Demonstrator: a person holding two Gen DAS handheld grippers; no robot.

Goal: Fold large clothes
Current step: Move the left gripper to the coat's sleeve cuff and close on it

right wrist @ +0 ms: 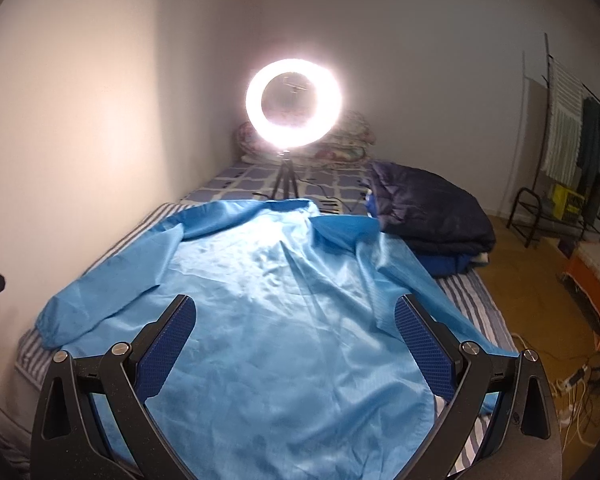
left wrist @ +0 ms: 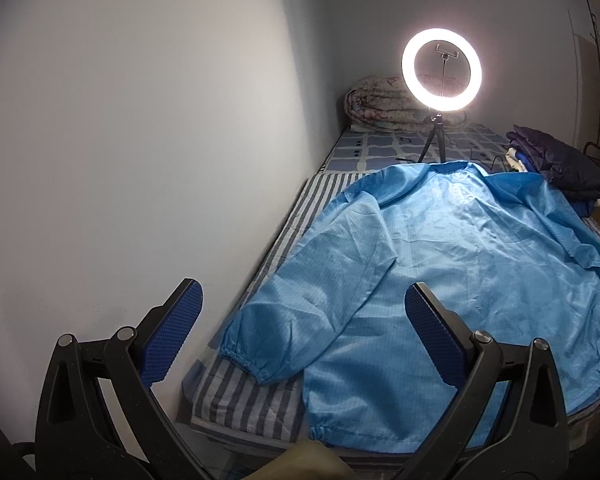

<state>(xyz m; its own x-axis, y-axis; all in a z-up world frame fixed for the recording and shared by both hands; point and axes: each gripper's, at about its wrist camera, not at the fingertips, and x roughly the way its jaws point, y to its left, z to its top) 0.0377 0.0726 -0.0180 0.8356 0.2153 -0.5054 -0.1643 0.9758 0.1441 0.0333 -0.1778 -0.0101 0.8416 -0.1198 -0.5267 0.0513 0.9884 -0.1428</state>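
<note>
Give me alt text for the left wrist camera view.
A light blue jacket lies spread flat on a striped mattress beside a white wall, its sleeve lying along the wall side. The open left gripper hovers above it, holding nothing; a lit ring light stands at the far end.

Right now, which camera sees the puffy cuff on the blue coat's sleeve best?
The left wrist view. The gathered cuff of the blue coat lies close and sharp on the striped mattress. The right wrist view shows that same cuff only small and shadowed near the left edge.
</note>
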